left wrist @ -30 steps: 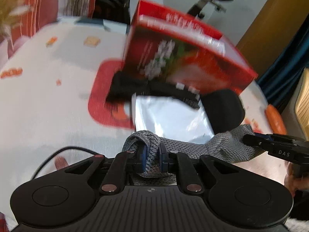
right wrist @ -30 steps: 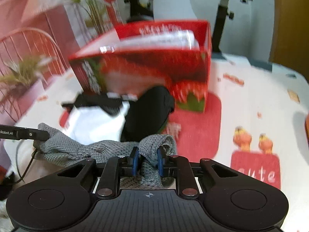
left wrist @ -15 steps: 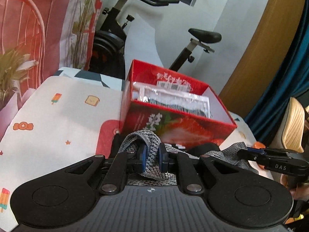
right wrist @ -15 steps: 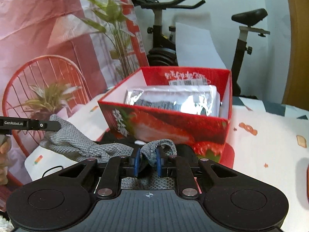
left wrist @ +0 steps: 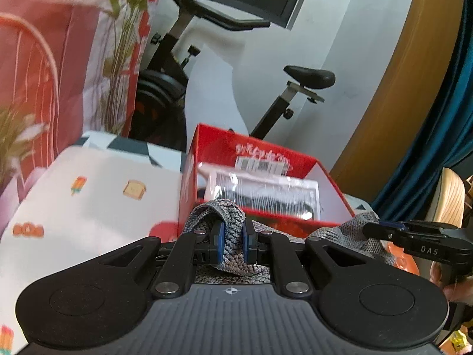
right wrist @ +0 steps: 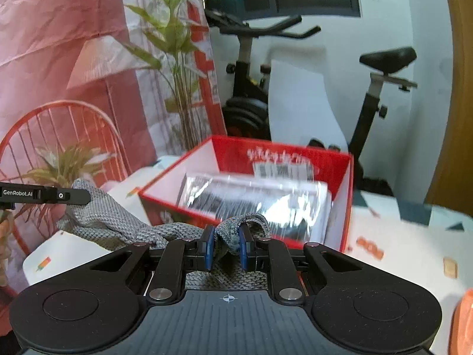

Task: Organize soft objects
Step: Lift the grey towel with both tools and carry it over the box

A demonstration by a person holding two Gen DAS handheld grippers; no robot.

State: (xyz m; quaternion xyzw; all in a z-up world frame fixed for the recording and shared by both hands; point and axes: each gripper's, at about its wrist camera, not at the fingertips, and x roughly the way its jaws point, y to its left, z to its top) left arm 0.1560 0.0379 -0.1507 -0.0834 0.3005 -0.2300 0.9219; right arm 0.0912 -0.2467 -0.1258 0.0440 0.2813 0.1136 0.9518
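Note:
A grey knitted cloth (left wrist: pixel 227 222) hangs stretched between my two grippers, lifted above the table. My left gripper (left wrist: pixel 233 241) is shut on one end of it. My right gripper (right wrist: pixel 226 245) is shut on the other end (right wrist: pixel 236 230). The right gripper also shows at the right of the left wrist view (left wrist: pixel 414 238), and the left gripper at the left of the right wrist view (right wrist: pixel 47 196). Just beyond the cloth stands an open red box (left wrist: pixel 224 145) holding a shiny plastic-wrapped dark package (left wrist: pixel 266 192). The box also shows in the right wrist view (right wrist: pixel 346 204).
The table (left wrist: pixel 74 207) has a white cover printed with small food pictures. An exercise bike (right wrist: pixel 251 88) stands behind it by the white wall. A red wire chair (right wrist: pixel 59 136) with a plant is at the left. A wooden panel (left wrist: pixel 399 103) and blue curtain are at the right.
Both grippers have risen with the grey cloth and tilted up, so the box top and its package now show. The black items and silver bag on the table have dropped out of view.

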